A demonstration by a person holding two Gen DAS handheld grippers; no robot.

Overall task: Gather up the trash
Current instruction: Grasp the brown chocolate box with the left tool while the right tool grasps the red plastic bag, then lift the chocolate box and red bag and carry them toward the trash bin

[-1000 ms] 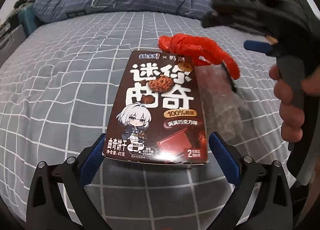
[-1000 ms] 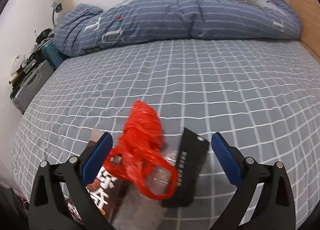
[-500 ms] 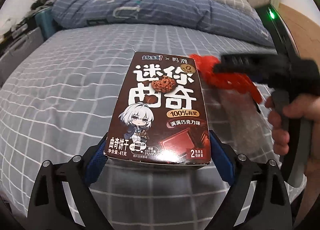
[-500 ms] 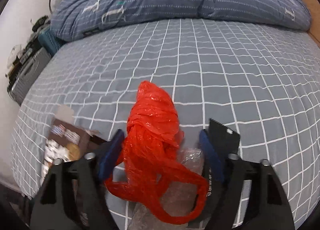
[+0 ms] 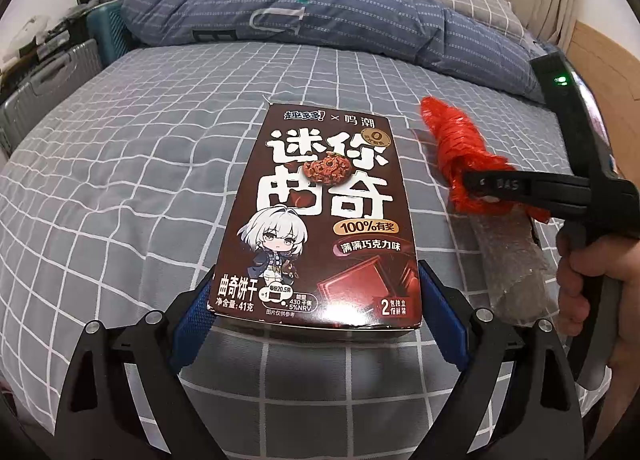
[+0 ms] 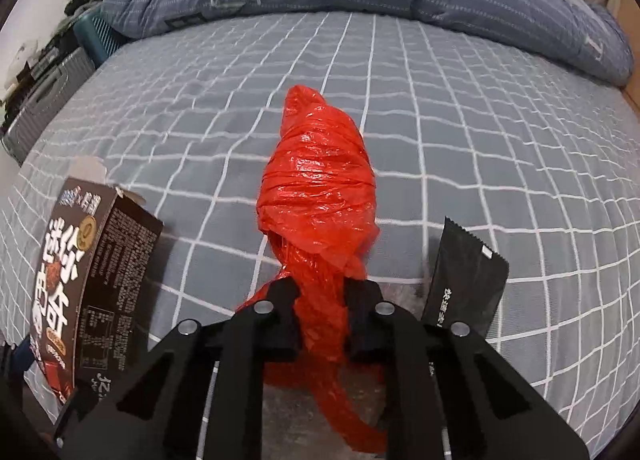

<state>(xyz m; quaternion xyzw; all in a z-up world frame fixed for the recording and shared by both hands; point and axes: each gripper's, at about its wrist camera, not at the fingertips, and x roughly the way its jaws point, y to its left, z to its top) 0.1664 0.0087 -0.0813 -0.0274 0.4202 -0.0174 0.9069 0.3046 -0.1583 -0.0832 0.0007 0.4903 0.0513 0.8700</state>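
Note:
A brown cookie box [image 5: 320,220] sits between the blue pads of my left gripper [image 5: 316,320], which is shut on its near end; the box also shows at the left of the right wrist view [image 6: 80,280]. My right gripper [image 6: 322,324] is shut on a crumpled red plastic bag [image 6: 320,196], also seen in the left wrist view [image 5: 460,148]. A clear bubble-wrap piece [image 5: 512,256] lies under the bag. A black sachet [image 6: 464,276] lies on the bed just right of the bag.
All of it rests on a bed with a grey checked sheet [image 5: 140,180]. A rolled blue duvet [image 5: 300,16] lies along the far side. A grey suitcase [image 5: 44,88] and a teal crate [image 5: 104,36] stand at the left of the bed.
My right gripper moved in over the red bag and shut on it. My left gripper closed on the cookie box and its view tilted up.

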